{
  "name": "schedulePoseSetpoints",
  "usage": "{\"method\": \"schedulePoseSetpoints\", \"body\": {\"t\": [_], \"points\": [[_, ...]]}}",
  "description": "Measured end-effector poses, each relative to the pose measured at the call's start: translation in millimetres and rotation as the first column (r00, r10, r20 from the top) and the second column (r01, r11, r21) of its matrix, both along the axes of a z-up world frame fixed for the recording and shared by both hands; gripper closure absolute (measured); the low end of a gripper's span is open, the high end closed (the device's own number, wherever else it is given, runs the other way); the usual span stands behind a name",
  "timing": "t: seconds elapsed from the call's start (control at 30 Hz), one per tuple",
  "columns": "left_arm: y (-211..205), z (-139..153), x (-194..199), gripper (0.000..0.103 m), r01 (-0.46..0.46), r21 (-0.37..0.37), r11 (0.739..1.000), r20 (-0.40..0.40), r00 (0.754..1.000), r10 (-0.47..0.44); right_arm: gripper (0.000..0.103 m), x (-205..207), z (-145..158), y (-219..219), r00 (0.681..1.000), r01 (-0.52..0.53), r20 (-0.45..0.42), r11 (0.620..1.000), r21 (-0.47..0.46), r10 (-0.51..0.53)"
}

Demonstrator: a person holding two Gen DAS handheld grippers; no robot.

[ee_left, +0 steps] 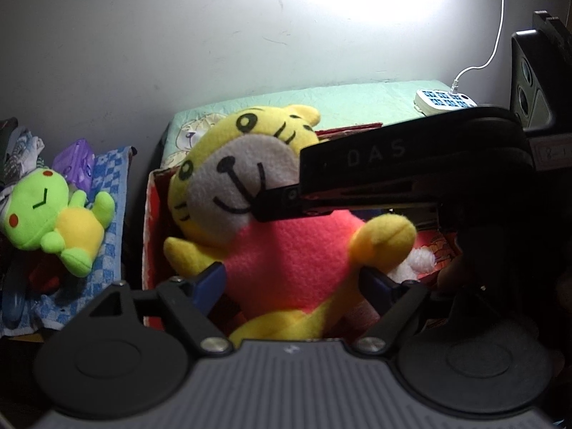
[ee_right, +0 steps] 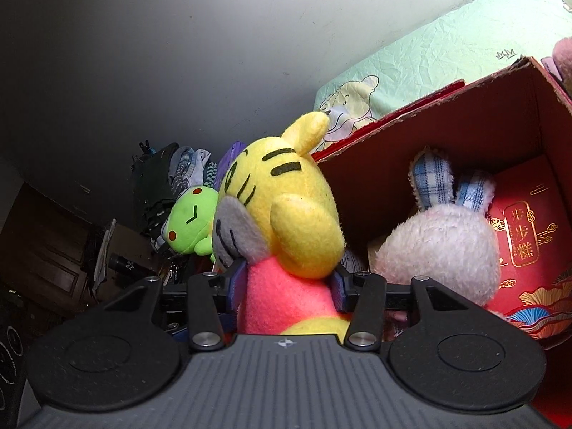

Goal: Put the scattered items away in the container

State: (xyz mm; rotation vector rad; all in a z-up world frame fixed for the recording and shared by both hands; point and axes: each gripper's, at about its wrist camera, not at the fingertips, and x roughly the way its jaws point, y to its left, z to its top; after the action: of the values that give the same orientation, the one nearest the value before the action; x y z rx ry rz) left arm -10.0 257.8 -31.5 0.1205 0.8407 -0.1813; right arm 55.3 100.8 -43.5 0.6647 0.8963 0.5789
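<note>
A yellow tiger plush (ee_left: 279, 236) in a pink shirt hangs over the open red cardboard box (ee_left: 152, 214). My left gripper (ee_left: 291, 279) has its fingers on both sides of the tiger's body, pressing it. My right gripper (ee_right: 287, 287) is shut on the tiger plush (ee_right: 286, 214) at its neck, and it reaches in from the right in the left wrist view (ee_left: 282, 203). A white bunny plush (ee_right: 439, 246) with checked ears lies inside the box (ee_right: 500, 114). A green frog plush (ee_left: 53, 218) lies on a blue checked cloth (ee_left: 107, 186) to the left.
A mint green sheet (ee_left: 357, 103) covers the surface behind the box. A white power strip (ee_left: 445, 102) with a cable lies at the back right, a dark speaker (ee_left: 532, 82) beside it. Piled clothes (ee_right: 189, 171) and a purple bag (ee_left: 77, 161) sit left.
</note>
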Motion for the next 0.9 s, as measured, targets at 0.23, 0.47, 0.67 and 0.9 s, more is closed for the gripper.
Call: {"method": "schedulePoseSetpoints", "body": {"t": [0.23,0.47,0.67,0.9], "points": [[12,-10,9,0.017,-0.043,0.023,0.999,-0.047,0.998,0.044,0.053,8,-8,11,0.998,-0.046,-0.034,0.999,-0.009,0.045],[27,-30,21,0.017,-0.097,0.055,0.994,-0.126,0.987,0.103,0.044,11,-11,21,0.994,-0.098,-0.059,0.994,-0.038,0.096],[26,-33,20,0.015,-0.092,0.067,0.994,-0.128,0.987,0.1,0.042,8,-5,17,0.992,-0.117,-0.056,0.99,-0.074,0.113],[27,-32,20,0.014,-0.083,0.062,0.995,-0.126,0.988,0.091,0.04,-3,15,2,0.999,-0.034,0.032,0.992,-0.123,0.038]]}}
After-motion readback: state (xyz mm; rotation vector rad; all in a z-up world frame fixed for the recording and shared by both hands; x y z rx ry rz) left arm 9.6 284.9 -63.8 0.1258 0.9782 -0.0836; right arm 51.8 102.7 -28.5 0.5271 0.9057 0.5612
